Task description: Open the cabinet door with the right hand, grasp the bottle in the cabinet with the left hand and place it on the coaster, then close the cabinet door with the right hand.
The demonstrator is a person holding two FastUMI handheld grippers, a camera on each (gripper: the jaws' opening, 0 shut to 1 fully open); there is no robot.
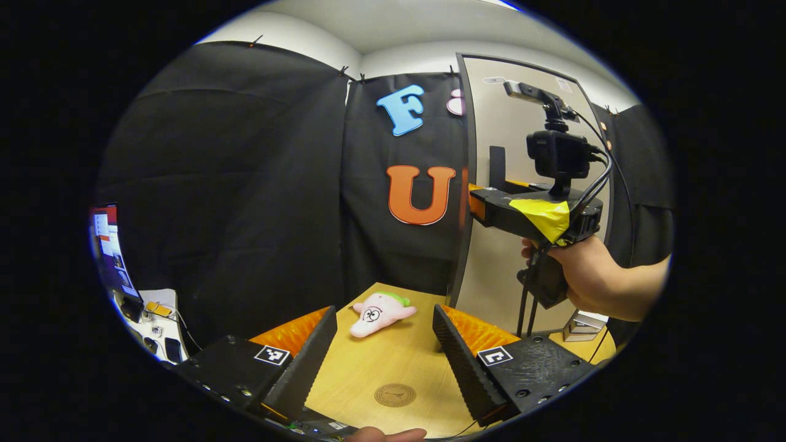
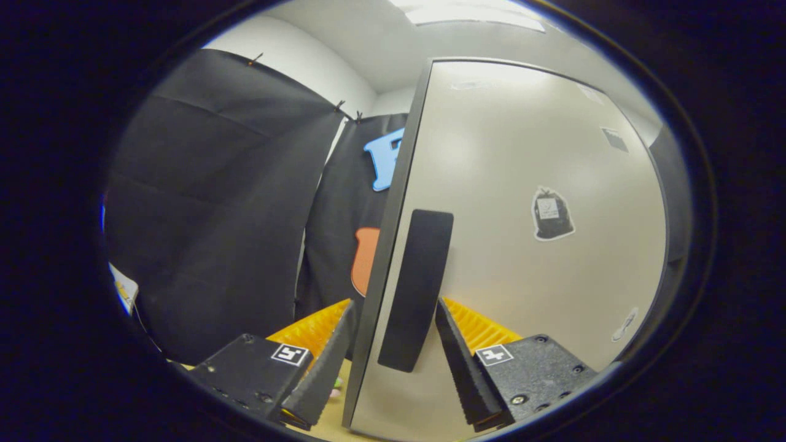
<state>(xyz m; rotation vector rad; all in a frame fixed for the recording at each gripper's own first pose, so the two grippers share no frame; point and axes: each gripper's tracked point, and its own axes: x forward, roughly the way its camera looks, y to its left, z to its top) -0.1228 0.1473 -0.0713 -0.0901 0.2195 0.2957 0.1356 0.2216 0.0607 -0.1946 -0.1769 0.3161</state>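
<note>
Now: plush toy [image 1: 381,312] beyond coaster [image 1: 395,395] | right tool [image 2: 393,344] straddles door handle [image 2: 414,288]

A light wooden worktop [image 1: 368,368] is seen. A round brown coaster [image 1: 395,395] and a pink plush toy [image 1: 379,312] are laid on it, apart.

Left gripper view: low over the table [image 1: 381,368], facing the booth wall, cabinet door [image 1: 491,270] well ahead to the right. Right gripper view: pressed close to the same cabinet door [image 2: 522,184], handle [image 2: 417,288] between its fingers. Shared: door, wall.
</note>
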